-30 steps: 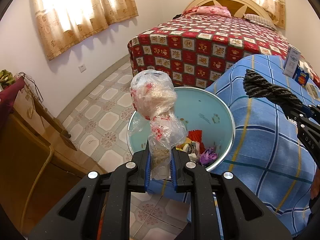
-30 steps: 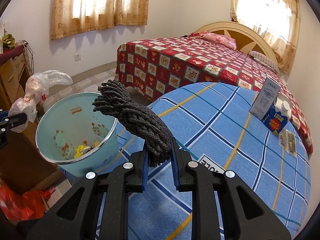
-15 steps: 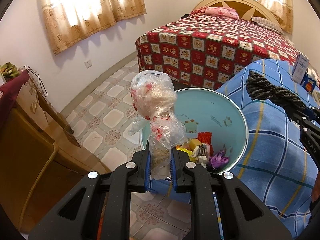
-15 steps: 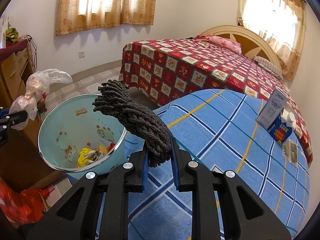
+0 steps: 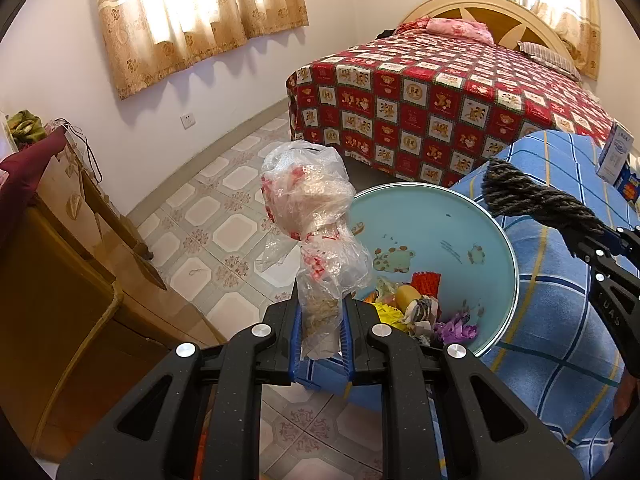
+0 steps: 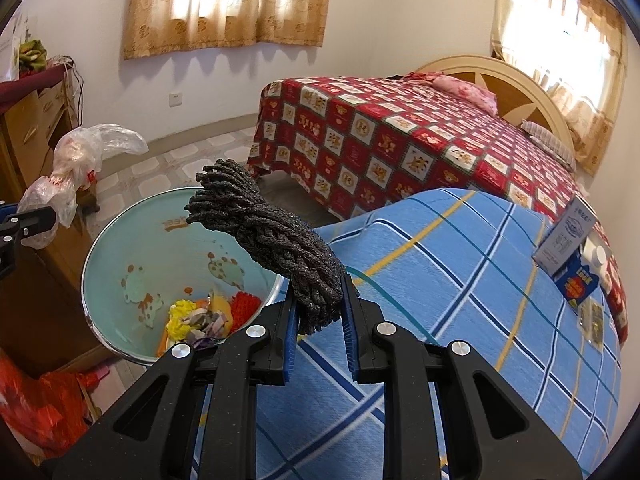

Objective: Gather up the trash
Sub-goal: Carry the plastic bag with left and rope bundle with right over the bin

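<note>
Trash is in both your claws, and the bin (image 5: 436, 240) stands on the floor against the blue checked table (image 6: 460, 280), between the two. On the left, your left gripper (image 5: 320, 322) is clamped narrow on the neck of the crumpled plastic bag (image 5: 308, 208), whose bulk stands up over the bin's near-left rim; carry it further over the opening before you let go, since light plastic can drift or catch the edge. On the right, your right gripper (image 6: 318, 316) is pinched just as tightly on the dark rope bundle (image 6: 276, 236), which leans out over the bin's right rim. Bring its loose end fully inside the rim, then release it low over the scraps already lying at the bottom.
</note>
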